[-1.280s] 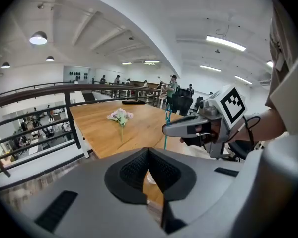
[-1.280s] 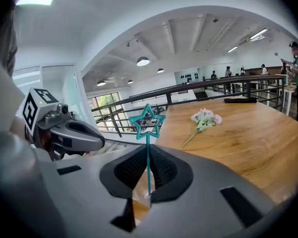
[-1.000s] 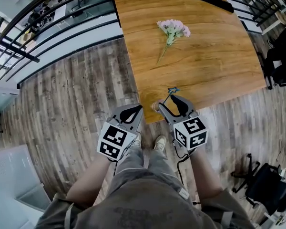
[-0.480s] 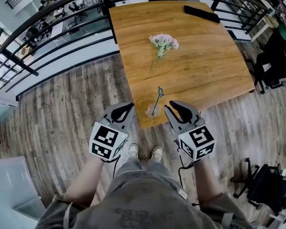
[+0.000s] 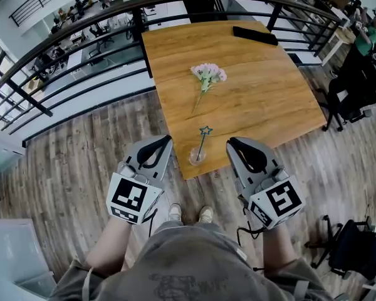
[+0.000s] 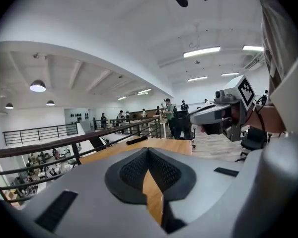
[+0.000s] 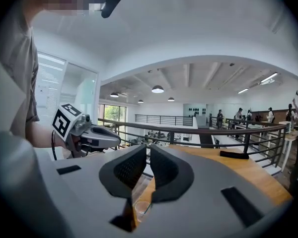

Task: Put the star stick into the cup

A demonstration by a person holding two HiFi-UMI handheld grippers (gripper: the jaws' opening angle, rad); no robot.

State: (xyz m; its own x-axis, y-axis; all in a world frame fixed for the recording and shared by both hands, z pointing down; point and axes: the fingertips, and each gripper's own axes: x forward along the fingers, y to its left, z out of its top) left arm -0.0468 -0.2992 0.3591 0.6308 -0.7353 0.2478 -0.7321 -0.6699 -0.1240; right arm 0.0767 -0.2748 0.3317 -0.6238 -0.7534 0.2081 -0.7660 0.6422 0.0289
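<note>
The star stick stands tilted in the small clear cup at the near edge of the wooden table; its blue star points away from me. The cup also shows low between the right jaws' roots. My left gripper hovers left of the cup, off the table, shut and empty. My right gripper hovers right of the cup, clear of it. Its jaws are closing, nearly together, with nothing between them.
A bunch of pink flowers lies mid-table and a black remote near the far edge. A black railing runs behind the table. Wooden floor lies below me, and a black chair stands at the lower right.
The right gripper let go of the star stick, which now stands in the cup. Both grippers drew back and apart from the cup, and the right jaws narrowed.
</note>
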